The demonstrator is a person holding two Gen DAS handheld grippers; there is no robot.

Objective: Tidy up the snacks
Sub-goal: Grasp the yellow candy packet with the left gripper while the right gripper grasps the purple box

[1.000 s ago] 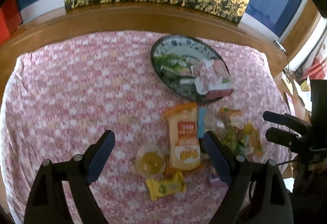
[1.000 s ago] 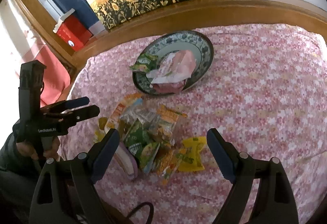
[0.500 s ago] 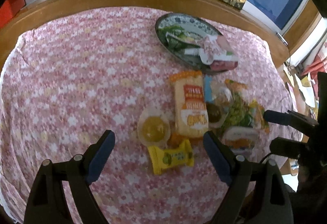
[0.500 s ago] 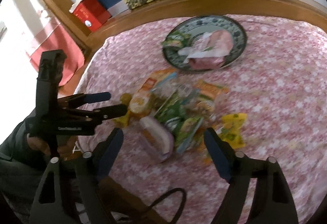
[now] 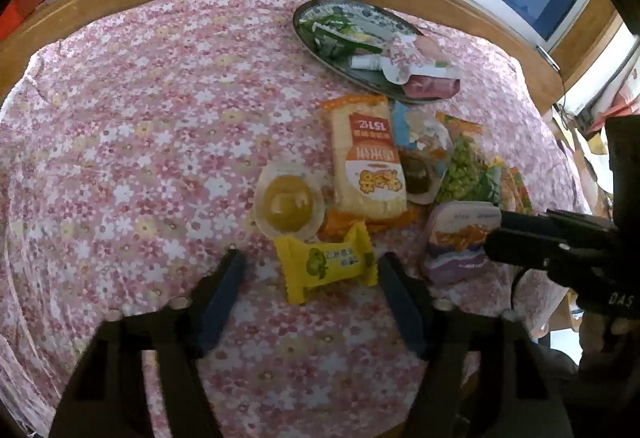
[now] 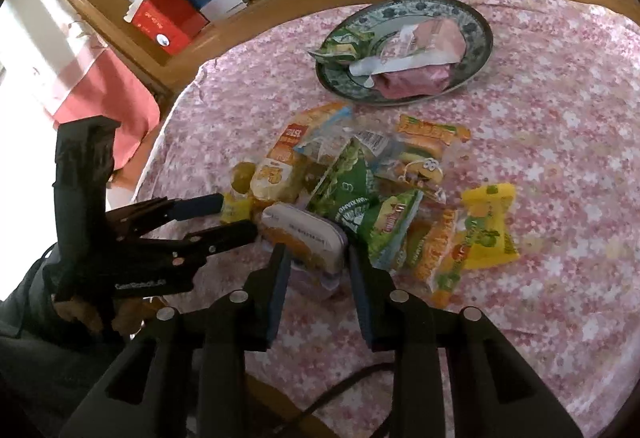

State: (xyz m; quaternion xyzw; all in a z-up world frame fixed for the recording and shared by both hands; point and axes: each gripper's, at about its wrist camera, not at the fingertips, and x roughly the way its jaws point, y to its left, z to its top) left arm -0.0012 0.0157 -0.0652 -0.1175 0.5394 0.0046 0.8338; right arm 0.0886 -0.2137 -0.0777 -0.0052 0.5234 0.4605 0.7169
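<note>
Snacks lie in a loose pile on the bench [image 5: 120, 142], which has a pink floral cloth over it, just in front of a blue-patterned plate [image 6: 478, 38] holding a pink packet [image 6: 416, 80] and a green one [image 6: 340, 44].

Left tool [image 5: 308, 266] is open fairly wide, fingers either side of a yellow packet [image 5: 326, 262] with a green cartoon print, tips right at its corners; whether they touch it, cannot tell. Behind the packet: a clear jelly cup [image 5: 289, 203] with yellow filling and a tall orange-and-white bag [image 5: 368, 162], upside down from this view.

Right tool [image 6: 316, 254] is narrowed around a small sealed tub [image 6: 308, 242] (white lid, orange picture, purple base), fingers at both its sides, tub resting on the cloth at the near edge of the pile. Green pea bags [image 6: 352, 190] sit just beside it, a second yellow packet [image 6: 488, 226] further right.
</note>
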